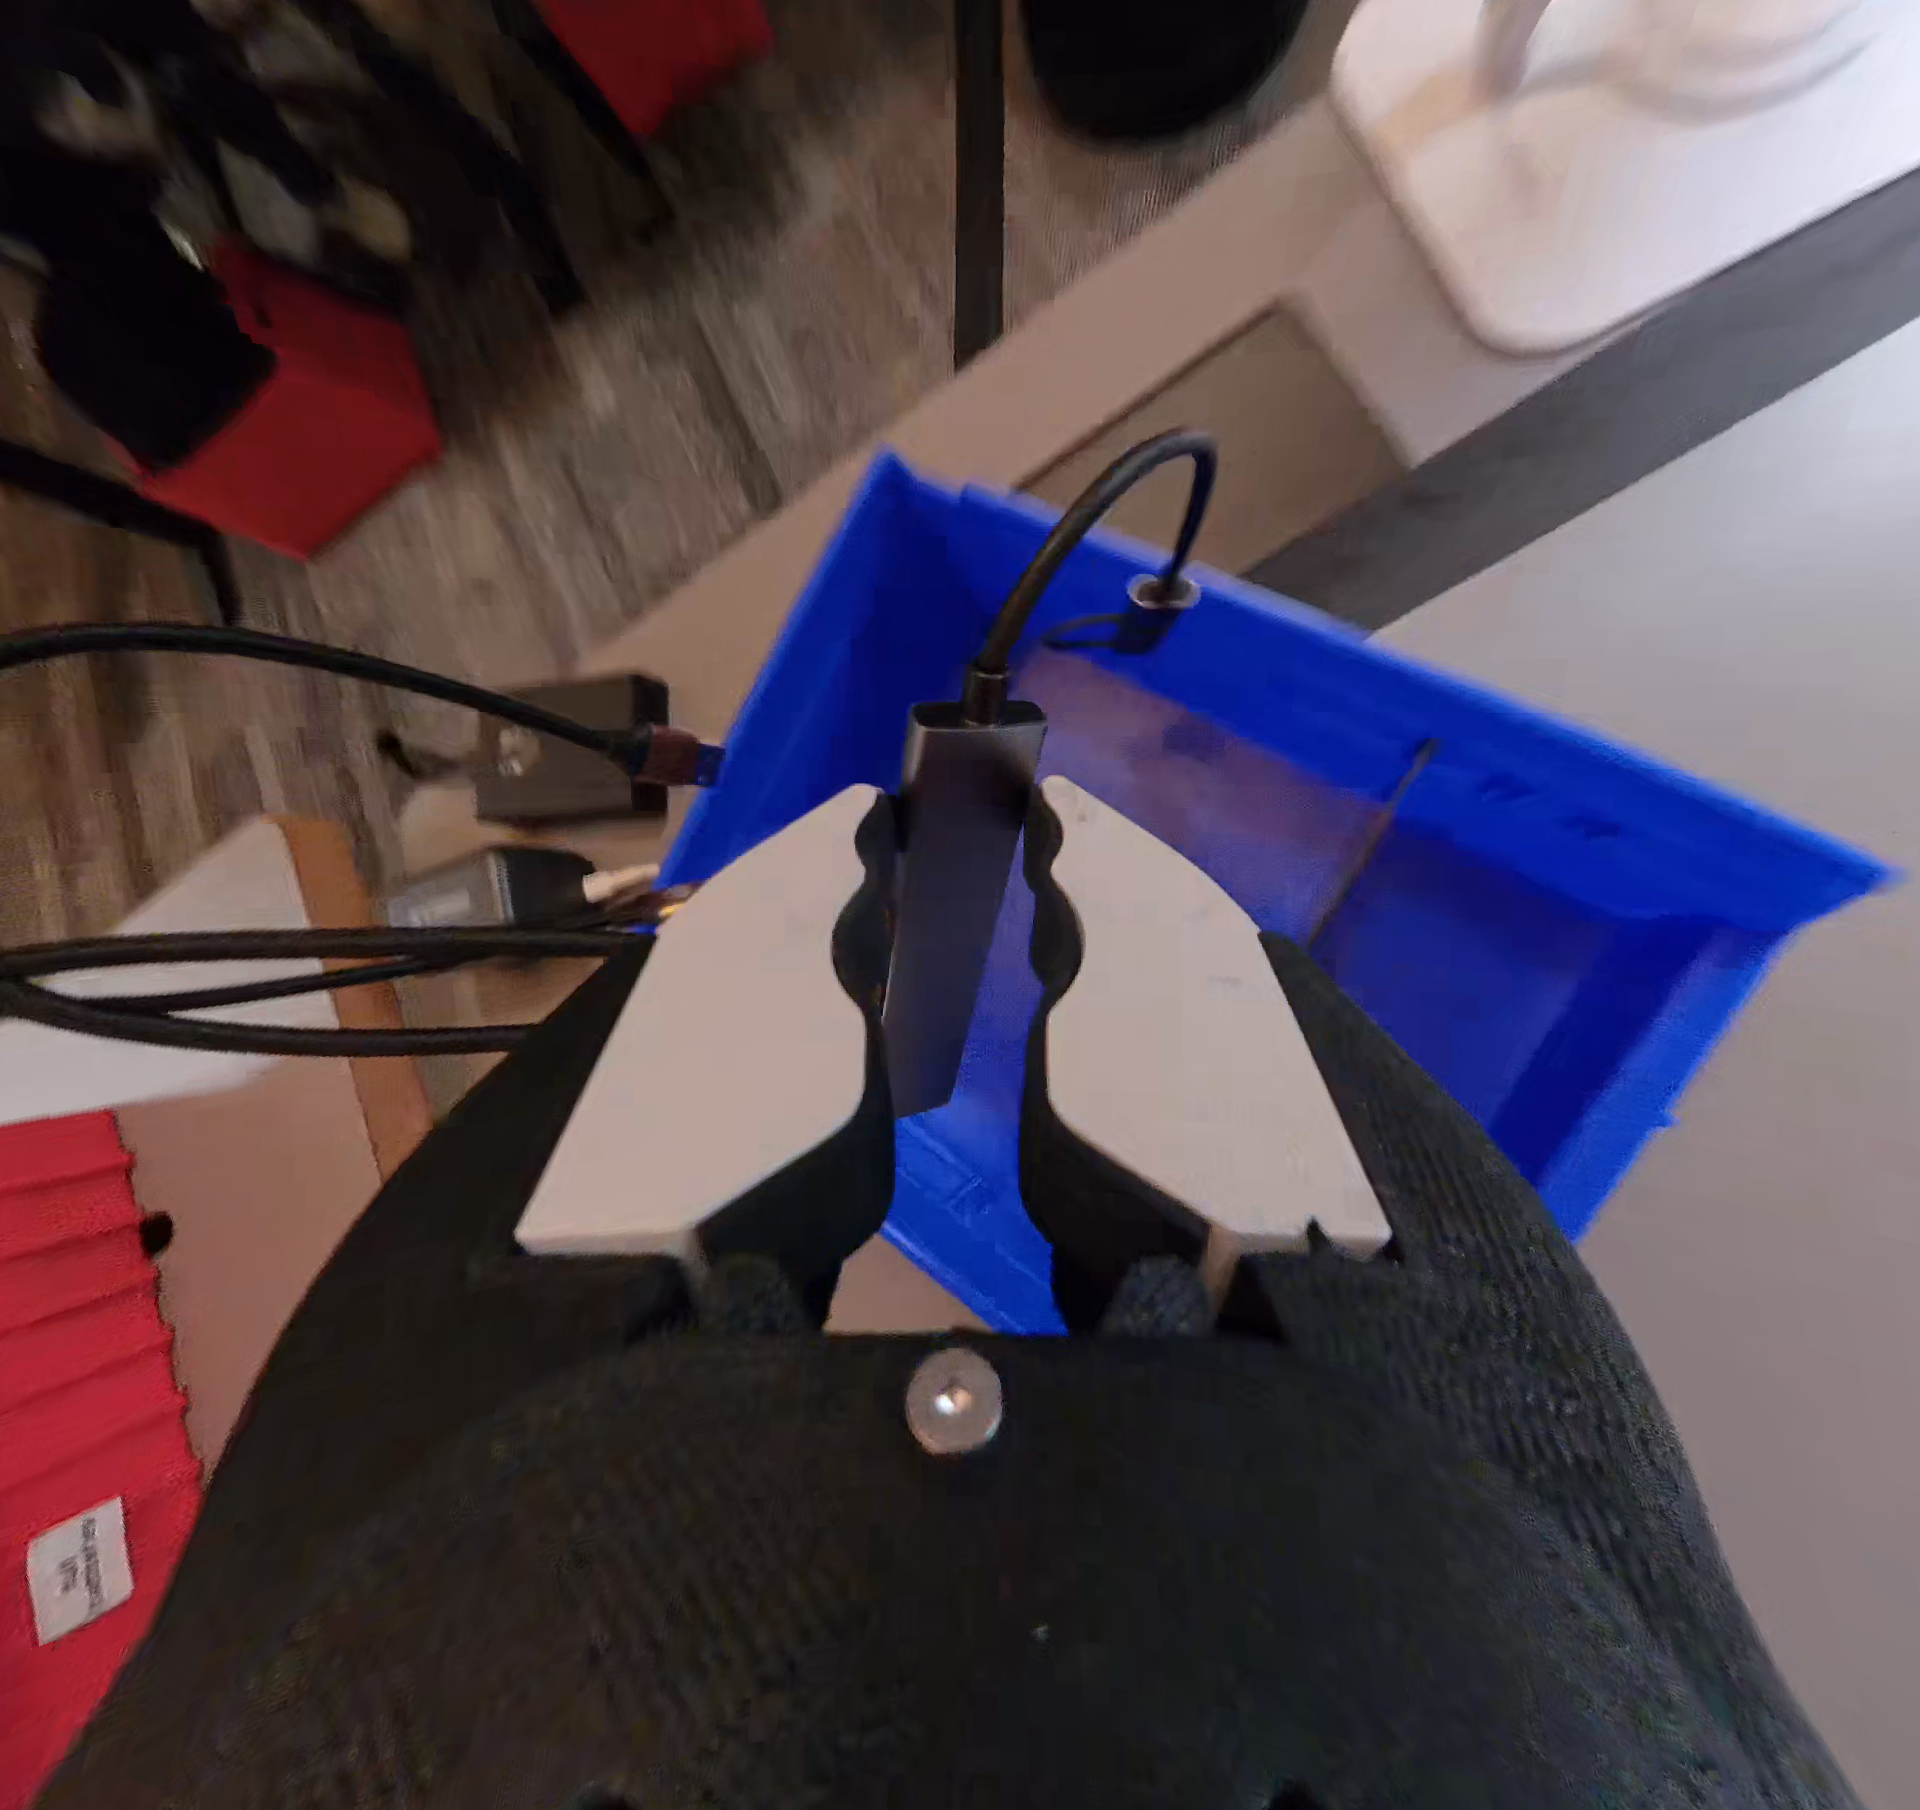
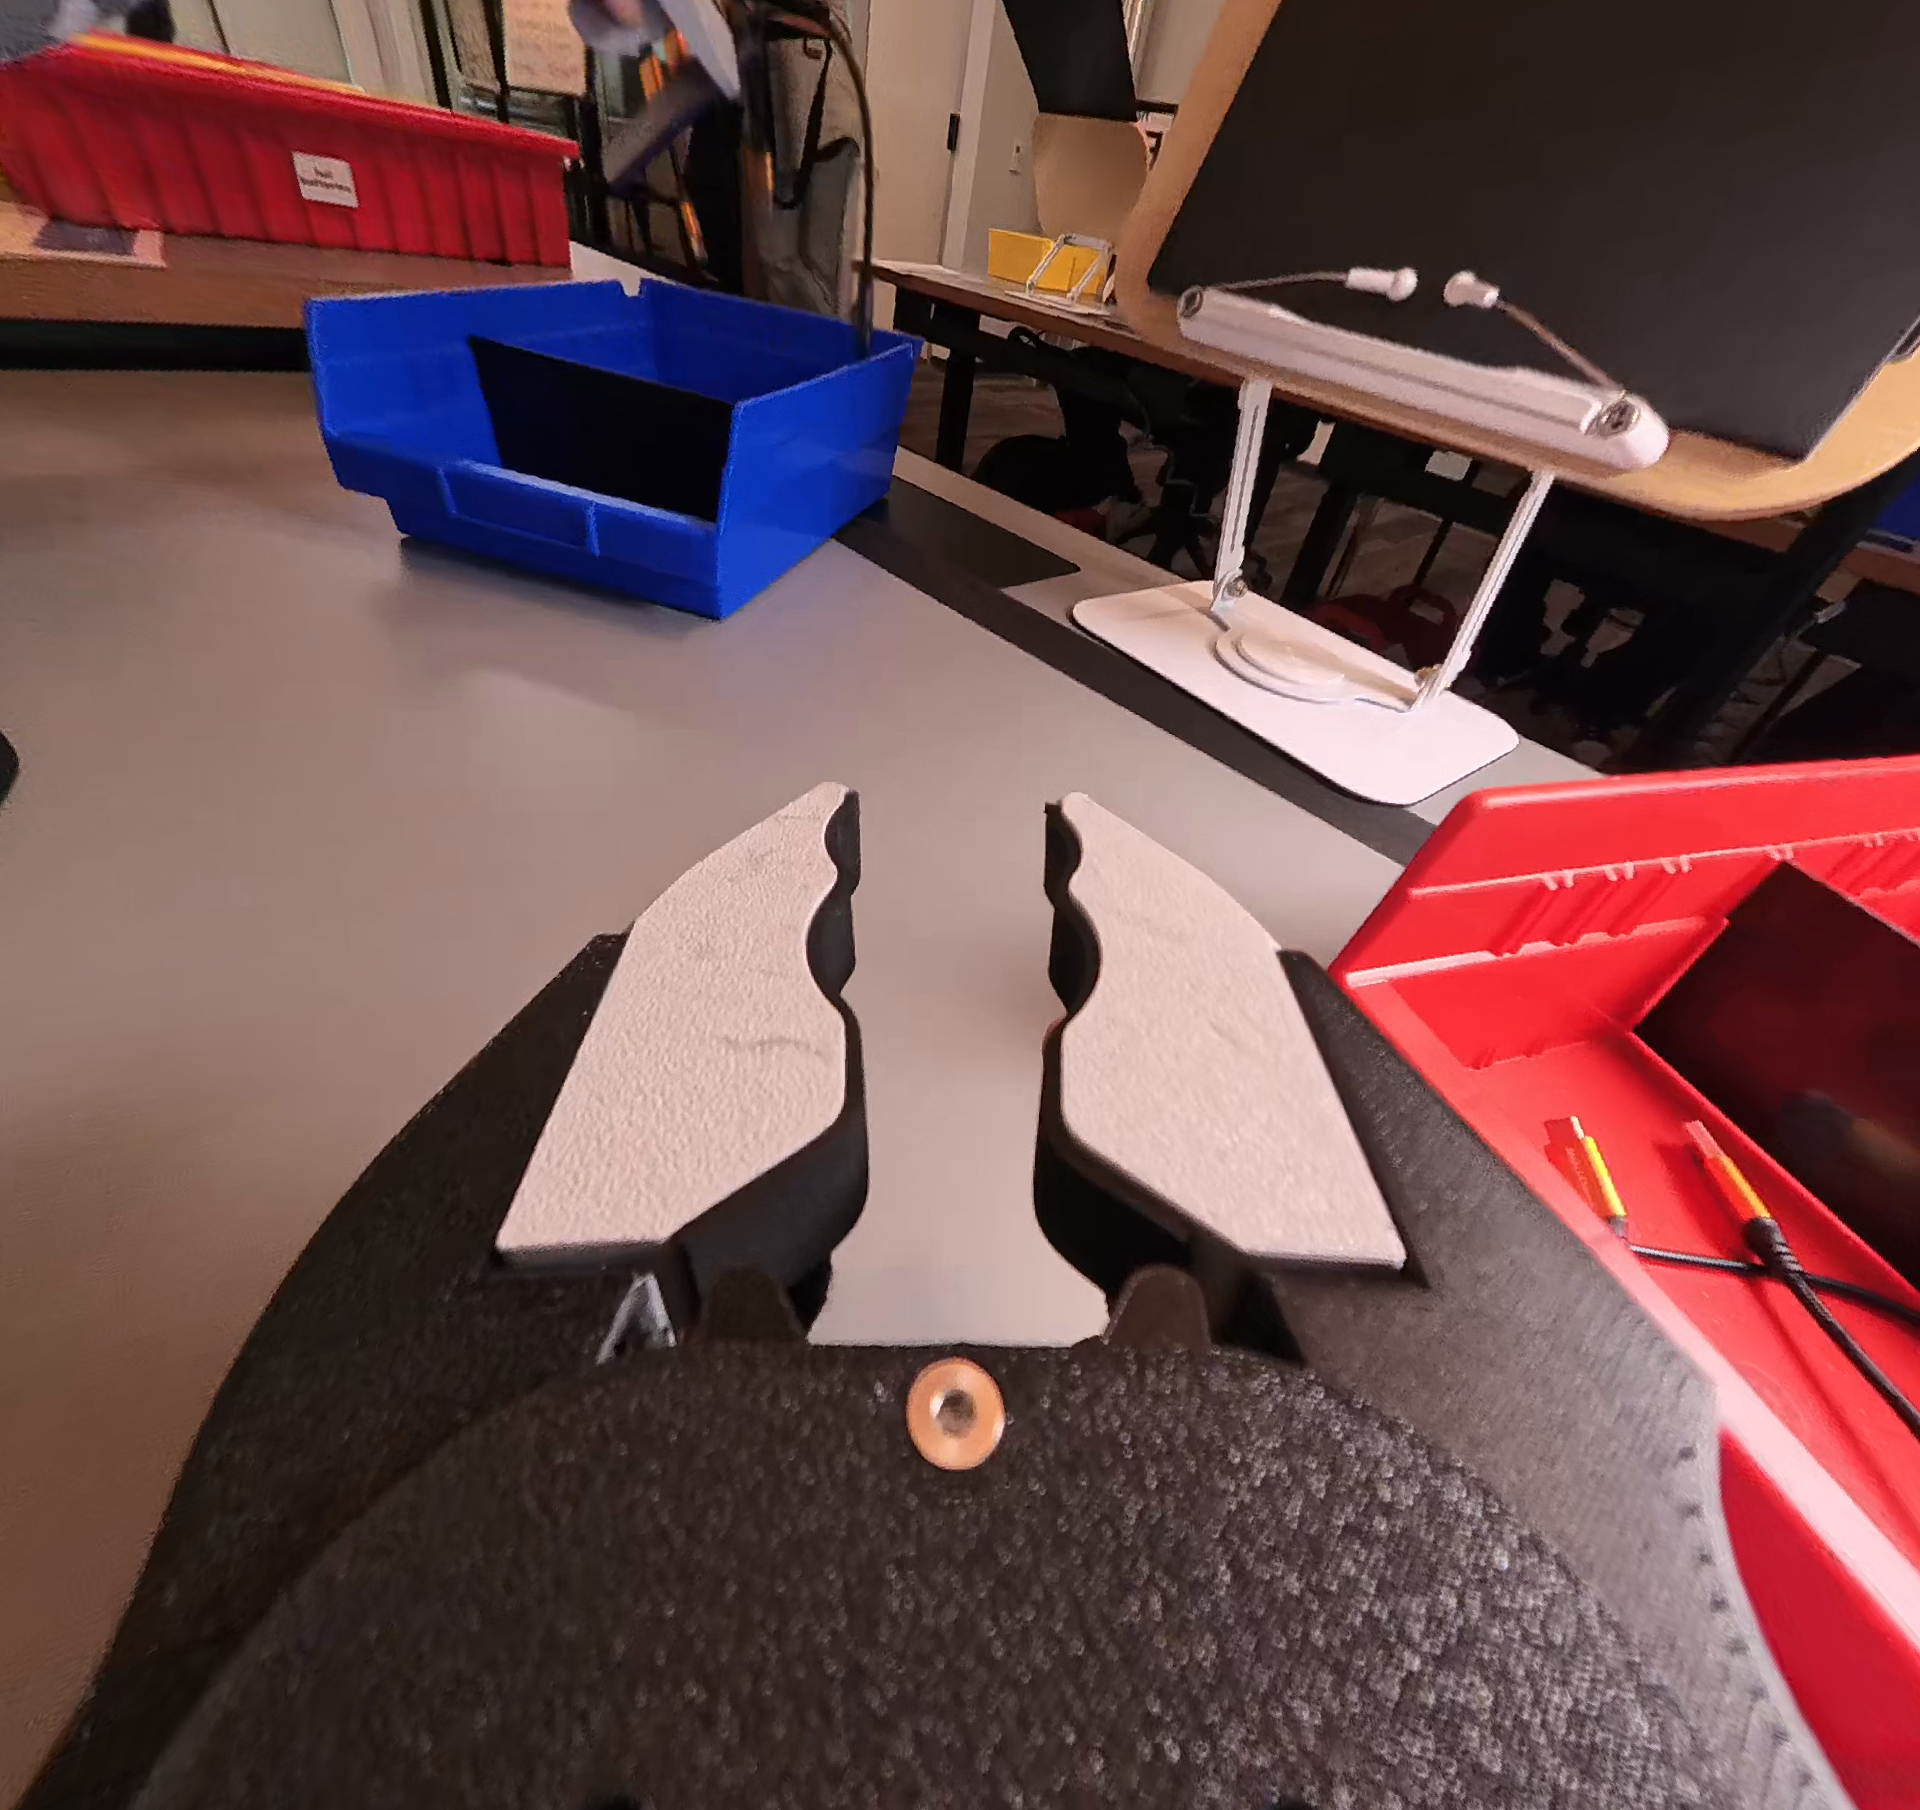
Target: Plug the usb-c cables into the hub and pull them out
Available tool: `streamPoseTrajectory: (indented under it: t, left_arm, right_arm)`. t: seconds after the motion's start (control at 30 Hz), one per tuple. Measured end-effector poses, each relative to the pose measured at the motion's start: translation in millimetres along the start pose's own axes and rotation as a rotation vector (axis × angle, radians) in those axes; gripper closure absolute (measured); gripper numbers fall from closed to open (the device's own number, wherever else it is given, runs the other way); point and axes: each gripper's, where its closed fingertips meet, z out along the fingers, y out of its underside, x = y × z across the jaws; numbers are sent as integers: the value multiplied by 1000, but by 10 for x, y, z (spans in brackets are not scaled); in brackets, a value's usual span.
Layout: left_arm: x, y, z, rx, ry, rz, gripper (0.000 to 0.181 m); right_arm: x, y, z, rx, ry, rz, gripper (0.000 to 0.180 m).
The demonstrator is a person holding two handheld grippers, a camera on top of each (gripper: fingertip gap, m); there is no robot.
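The left gripper (image 1: 958, 825) clamps the hub (image 1: 961, 887) above the blue bin (image 1: 1351, 711), while the right gripper (image 2: 951, 815) hangs parted and empty over the table (image 2: 312, 773) beside 2 cables (image 2: 1766, 1251) in a red bin (image 2: 1558, 929).

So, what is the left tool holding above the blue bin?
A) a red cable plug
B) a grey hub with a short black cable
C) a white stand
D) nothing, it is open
B: the left tool is shut on the grey hub, whose short black cable loops over the blue bin.
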Motion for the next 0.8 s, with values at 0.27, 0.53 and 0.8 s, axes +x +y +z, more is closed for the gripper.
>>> streamPoseTrajectory:
  t: [0.27, 0.53, 0.8]
  left_arm:
    - [993, -874, -1460, 616, 177, 28, 157]
    - [2567, -1002, -2437, 1118, 802, 62, 157]
    - [3523, -847, -2435, 1058, 1271, 190, 157]
  right_arm:
    - [117, -1110, 2, 187, 19, -25, 143]
    - [180, -2413, -289, 410, -101, 18, 147]
    - [-320, -1930, -219, 283, -376, -177, 153]
